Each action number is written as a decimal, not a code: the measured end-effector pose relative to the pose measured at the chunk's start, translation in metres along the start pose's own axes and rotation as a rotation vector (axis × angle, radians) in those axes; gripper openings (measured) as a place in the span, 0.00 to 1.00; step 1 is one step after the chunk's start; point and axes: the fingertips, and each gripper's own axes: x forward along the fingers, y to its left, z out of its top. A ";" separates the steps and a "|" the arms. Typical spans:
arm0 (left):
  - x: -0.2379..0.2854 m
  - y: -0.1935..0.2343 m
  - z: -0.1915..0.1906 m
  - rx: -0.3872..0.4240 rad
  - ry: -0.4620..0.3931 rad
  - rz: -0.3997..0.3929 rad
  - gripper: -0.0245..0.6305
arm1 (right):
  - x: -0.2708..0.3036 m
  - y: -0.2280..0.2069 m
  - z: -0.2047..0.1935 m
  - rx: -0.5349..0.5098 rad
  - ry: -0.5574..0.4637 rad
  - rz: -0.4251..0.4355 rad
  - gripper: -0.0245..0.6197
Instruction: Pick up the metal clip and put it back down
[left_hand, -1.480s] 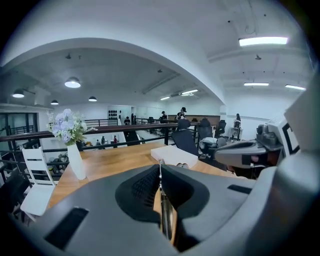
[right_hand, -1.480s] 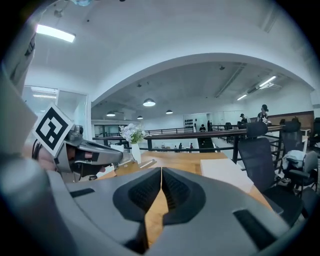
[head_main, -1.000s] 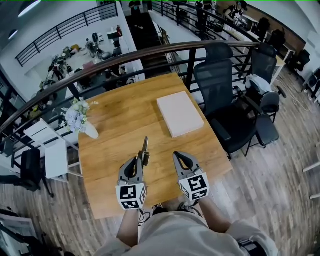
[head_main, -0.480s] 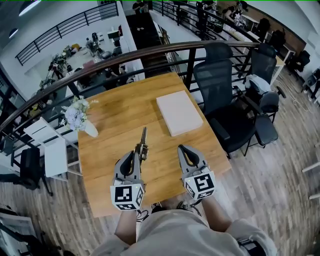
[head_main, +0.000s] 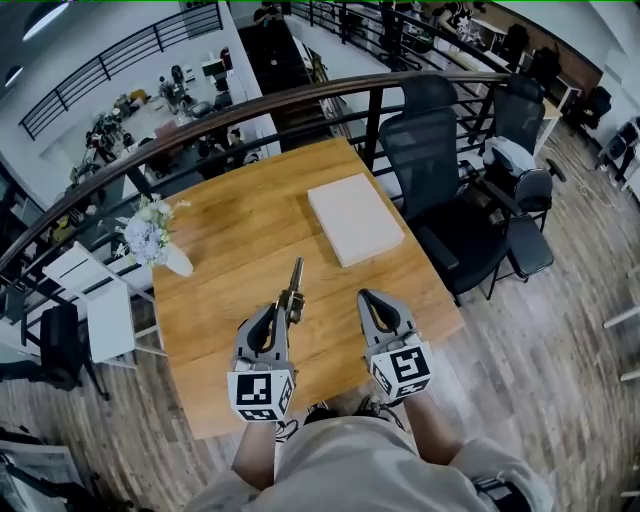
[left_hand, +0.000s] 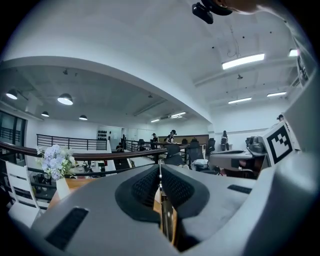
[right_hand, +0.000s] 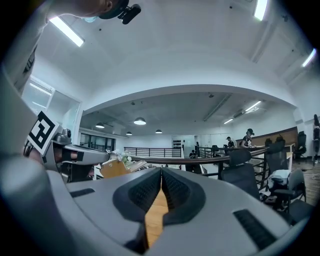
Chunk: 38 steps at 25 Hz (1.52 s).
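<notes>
One clip (head_main: 292, 290) in level left tongs (head_main: 273, 316)

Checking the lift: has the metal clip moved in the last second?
Yes, slightly: the metal clip, shut in the left gripper, has edged forward, toward the white box's near corner.

Slim brassy metal clip (head_main: 292, 291) (darker at its base) pinched in the left hand-held gripper (head_main: 278, 314), pointing forward.

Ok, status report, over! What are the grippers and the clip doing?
Left gripper shut on metal clip. Right gripper shut, empty. Clip looks off the table. White box, flower vase well clear.
</notes>
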 end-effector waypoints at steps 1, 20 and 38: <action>0.001 0.000 -0.002 0.004 0.005 -0.011 0.08 | 0.001 0.001 -0.001 0.003 0.001 -0.008 0.08; 0.047 -0.046 -0.039 0.075 0.082 -0.307 0.08 | -0.021 -0.029 -0.040 0.075 0.046 -0.254 0.08; 0.139 -0.152 -0.043 0.162 0.134 -0.330 0.08 | -0.041 -0.151 -0.052 0.088 0.064 -0.230 0.08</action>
